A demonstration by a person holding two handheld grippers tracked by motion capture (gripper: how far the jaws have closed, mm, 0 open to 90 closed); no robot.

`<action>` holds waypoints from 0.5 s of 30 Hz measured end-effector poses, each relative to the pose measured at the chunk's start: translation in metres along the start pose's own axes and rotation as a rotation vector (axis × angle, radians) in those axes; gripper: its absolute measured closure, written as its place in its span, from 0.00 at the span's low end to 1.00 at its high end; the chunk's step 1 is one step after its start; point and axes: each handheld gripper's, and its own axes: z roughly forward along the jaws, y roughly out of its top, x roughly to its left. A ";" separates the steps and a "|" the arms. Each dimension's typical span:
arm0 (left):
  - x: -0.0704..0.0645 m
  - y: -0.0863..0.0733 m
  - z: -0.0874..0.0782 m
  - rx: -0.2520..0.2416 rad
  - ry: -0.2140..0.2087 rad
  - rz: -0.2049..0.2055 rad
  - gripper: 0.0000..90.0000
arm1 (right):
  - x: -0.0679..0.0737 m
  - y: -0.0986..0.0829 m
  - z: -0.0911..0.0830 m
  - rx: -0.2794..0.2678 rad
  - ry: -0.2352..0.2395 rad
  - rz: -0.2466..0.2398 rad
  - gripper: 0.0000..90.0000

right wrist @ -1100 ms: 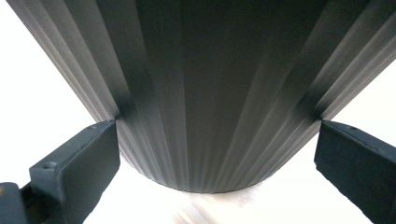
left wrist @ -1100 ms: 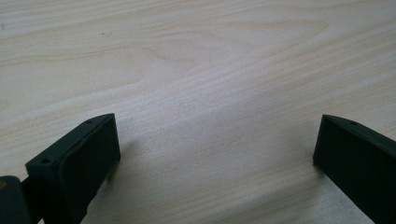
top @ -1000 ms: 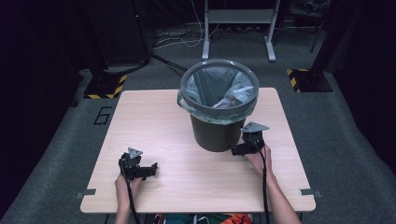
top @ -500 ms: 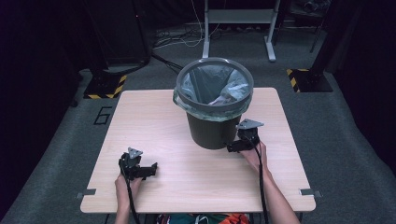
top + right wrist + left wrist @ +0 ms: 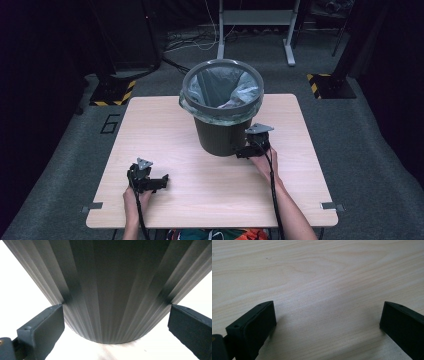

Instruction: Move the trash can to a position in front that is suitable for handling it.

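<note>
Right gripper (image 5: 239,151): jaws spread wide, nothing clamped; set low against the foot of the bin (image 5: 112,290), whose ribbed dark wall stands between the jaws, seemingly just clear of both, most likely so that the bin can be pushed or steadied from the near right side. Bin: upright, just ahead of these jaws, lined with a bag (image 5: 227,90) folded over the rim.

Left gripper (image 5: 327,322): jaws released, wide apart, nothing between them but bare table (image 5: 317,270); parked low, well apart from the bin, evidently idle.
</note>
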 end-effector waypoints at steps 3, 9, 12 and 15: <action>0.000 0.000 0.000 0.000 0.000 0.000 0.00 | 0.000 0.003 0.004 0.002 0.000 -0.004 0.00; 0.000 0.000 0.000 -0.001 0.000 0.000 0.00 | 0.001 0.008 0.011 0.000 0.001 -0.008 0.00; 0.000 0.000 0.000 -0.001 0.000 0.000 0.00 | 0.001 0.010 0.013 0.002 0.004 -0.005 0.00; 0.000 0.000 0.000 -0.001 0.000 0.000 0.00 | 0.002 0.013 0.017 0.005 0.000 -0.007 0.00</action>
